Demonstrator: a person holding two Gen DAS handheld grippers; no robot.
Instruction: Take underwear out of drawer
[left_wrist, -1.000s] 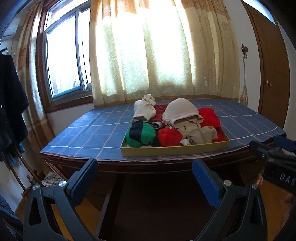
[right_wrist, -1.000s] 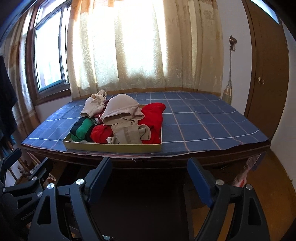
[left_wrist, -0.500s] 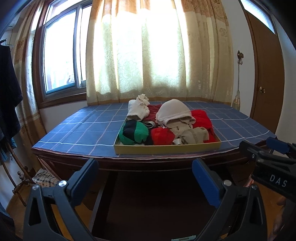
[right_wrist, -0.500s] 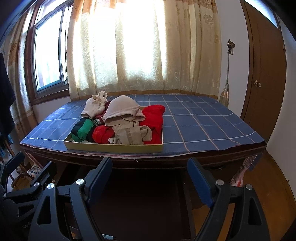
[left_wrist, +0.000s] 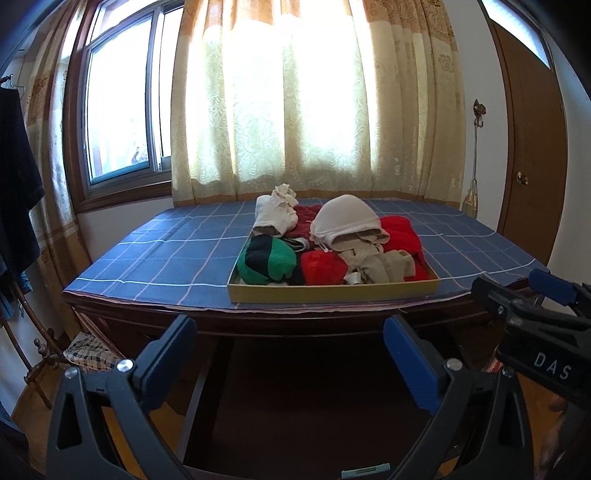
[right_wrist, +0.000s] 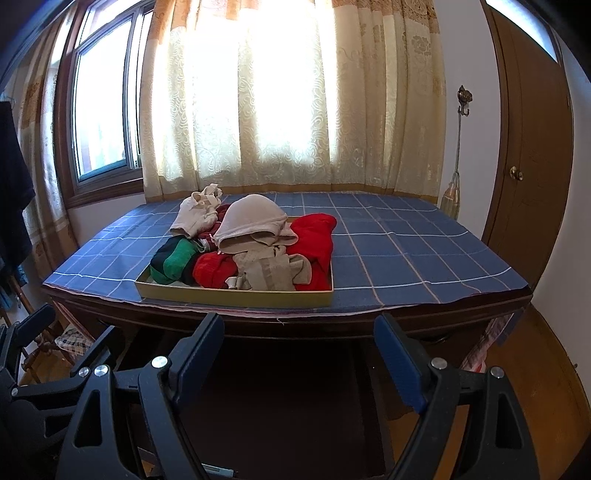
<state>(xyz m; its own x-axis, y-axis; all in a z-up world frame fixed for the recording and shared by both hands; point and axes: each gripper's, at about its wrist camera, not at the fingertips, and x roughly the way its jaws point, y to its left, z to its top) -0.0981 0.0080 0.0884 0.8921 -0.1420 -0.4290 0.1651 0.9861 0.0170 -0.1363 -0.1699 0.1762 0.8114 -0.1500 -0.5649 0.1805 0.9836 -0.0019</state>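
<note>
Both grippers hang in front of the table (left_wrist: 155, 258), below its near edge, with nothing between their jaws: the left gripper (left_wrist: 290, 354) stands wide open and the right gripper (right_wrist: 299, 347) the same, each aimed at the dark space under the tabletop instead of at the clothes. The underwear sits heaped in a shallow yellow tray (left_wrist: 332, 293) that rests on the blue checked cloth (left_wrist: 173, 251) near the middle of the near edge; it seems to serve as the drawer. In it lie a green and black piece (left_wrist: 267, 260), a red piece (left_wrist: 321, 267), beige pieces (left_wrist: 384, 266), a cream garment with a rounded top (left_wrist: 345, 218) and a white bundle (left_wrist: 275, 212) at the far left corner. The pieces overlap, so a pinch on one could well drag a neighbour out or spill it over the low rim. The tray looks light and lies close to the edge: a pull toward the person might slide it, and the loose cloth with it, off the table. A low approach risks knocking the jaws against the table's front rail. The two grippers are also close side by side and could collide if both reach for the same piece
</note>
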